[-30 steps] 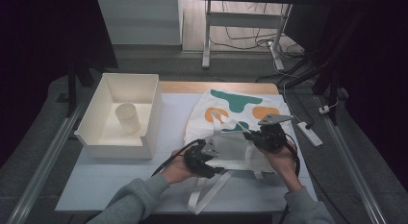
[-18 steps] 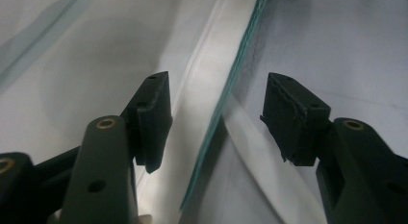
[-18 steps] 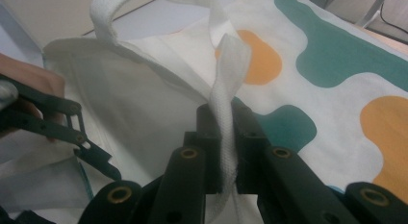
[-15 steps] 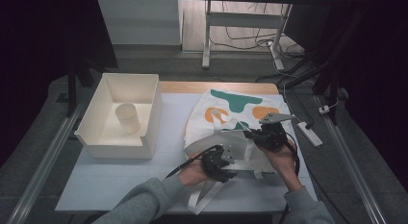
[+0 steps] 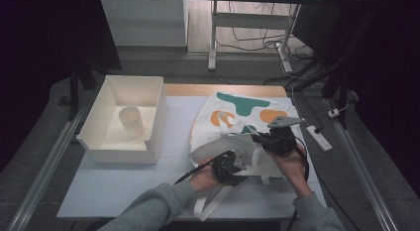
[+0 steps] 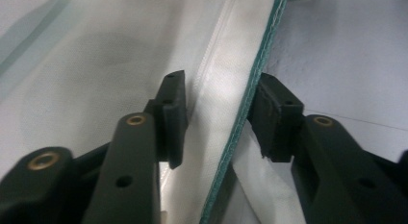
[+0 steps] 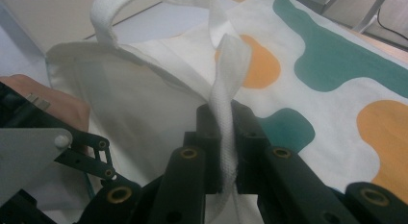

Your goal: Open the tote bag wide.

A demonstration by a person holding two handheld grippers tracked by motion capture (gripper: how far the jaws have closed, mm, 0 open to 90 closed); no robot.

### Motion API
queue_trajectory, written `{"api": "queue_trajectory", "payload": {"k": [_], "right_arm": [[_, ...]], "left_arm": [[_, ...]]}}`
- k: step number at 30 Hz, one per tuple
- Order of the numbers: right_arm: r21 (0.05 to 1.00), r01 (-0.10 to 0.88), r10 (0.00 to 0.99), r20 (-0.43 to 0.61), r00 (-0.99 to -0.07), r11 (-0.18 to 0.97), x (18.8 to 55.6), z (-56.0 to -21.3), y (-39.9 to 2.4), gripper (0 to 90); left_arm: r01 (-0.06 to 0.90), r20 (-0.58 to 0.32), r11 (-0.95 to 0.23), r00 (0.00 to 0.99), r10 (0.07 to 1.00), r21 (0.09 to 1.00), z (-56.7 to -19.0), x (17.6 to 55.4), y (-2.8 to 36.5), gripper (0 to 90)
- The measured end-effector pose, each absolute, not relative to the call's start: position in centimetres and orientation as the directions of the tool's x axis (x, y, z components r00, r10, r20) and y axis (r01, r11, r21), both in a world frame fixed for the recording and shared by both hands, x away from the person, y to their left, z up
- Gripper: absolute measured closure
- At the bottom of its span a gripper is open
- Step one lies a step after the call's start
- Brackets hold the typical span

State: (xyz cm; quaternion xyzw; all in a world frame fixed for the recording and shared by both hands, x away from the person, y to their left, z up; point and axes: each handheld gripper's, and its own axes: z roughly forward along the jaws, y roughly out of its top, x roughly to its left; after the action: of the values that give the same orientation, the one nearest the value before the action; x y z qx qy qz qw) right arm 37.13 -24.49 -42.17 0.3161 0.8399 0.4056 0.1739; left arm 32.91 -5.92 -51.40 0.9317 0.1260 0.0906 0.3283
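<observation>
A white tote bag (image 5: pixel 242 117) with teal and orange patches lies on the table, its mouth toward me. My right gripper (image 5: pixel 270 139) is at the mouth's right side. In the right gripper view it (image 7: pixel 223 137) is shut on the bag's white strap (image 7: pixel 226 89), which loops up over the bag (image 7: pixel 312 65). My left gripper (image 5: pixel 233 166) is at the near rim. In the left gripper view its jaws (image 6: pixel 219 118) have just been closing and straddle the teal-stitched hem (image 6: pixel 255 84), with a gap still showing beside the left pad (image 6: pixel 173 113).
A white open box (image 5: pixel 148 137) stands at the left with a pale cup (image 5: pixel 131 121) inside. A second strap (image 5: pixel 213 201) trails toward the table's front edge. A white power strip (image 5: pixel 317 137) lies off the table's right side.
My left hand has moved right and a little down, from beside the bag to its near rim. The right hand and the strap it holds have stayed put.
</observation>
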Motion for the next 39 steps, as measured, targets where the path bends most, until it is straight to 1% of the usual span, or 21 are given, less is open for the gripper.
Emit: {"api": "queue_trajectory", "payload": {"k": [2,4,5,8,11,21,31,39], "right_arm": [[0.791,0.389,0.672,-0.037,-0.740,0.472,37.1,-42.2,-24.5,83.3],[0.791,0.389,0.672,-0.036,-0.740,0.472,37.1,-42.2,-24.5,83.3],[0.791,0.390,0.672,-0.035,-0.740,0.471,37.2,-42.2,-24.5,83.3],[0.794,0.387,0.673,-0.038,-0.739,0.469,37.1,-42.1,-24.6,83.3],[0.795,0.385,0.673,-0.039,-0.739,0.469,37.1,-42.1,-24.6,83.3],[0.802,0.381,0.672,-0.035,-0.740,0.461,37.1,-41.8,-24.8,83.3],[0.803,0.375,0.682,-0.052,-0.730,0.463,37.3,-41.5,-24.8,83.4],[0.804,0.370,0.695,-0.073,-0.715,0.465,38.1,-40.9,-24.6,83.4]], "left_arm": [[0.173,0.091,-0.751,0.951,0.296,0.637,-51.4,33.0,-5.9,61.5],[0.177,0.096,-0.752,0.948,0.304,0.635,-51.4,33.1,-5.8,66.8],[0.176,0.097,-0.753,0.948,0.304,0.634,-51.5,33.2,-5.8,71.9],[0.195,0.072,-0.749,0.949,0.308,0.633,-51.6,33.5,-5.6,80.0],[0.198,0.068,-0.748,0.949,0.308,0.633,-51.6,33.6,-5.5,84.2],[0.162,0.091,-0.766,0.957,0.276,0.622,-50.7,32.8,-5.0,85.5],[0.119,0.106,-0.768,0.966,0.237,0.629,-49.7,31.1,-3.4,85.5],[0.106,0.104,-0.765,0.970,0.221,0.636,-48.8,29.9,-2.1,85.5]]}}
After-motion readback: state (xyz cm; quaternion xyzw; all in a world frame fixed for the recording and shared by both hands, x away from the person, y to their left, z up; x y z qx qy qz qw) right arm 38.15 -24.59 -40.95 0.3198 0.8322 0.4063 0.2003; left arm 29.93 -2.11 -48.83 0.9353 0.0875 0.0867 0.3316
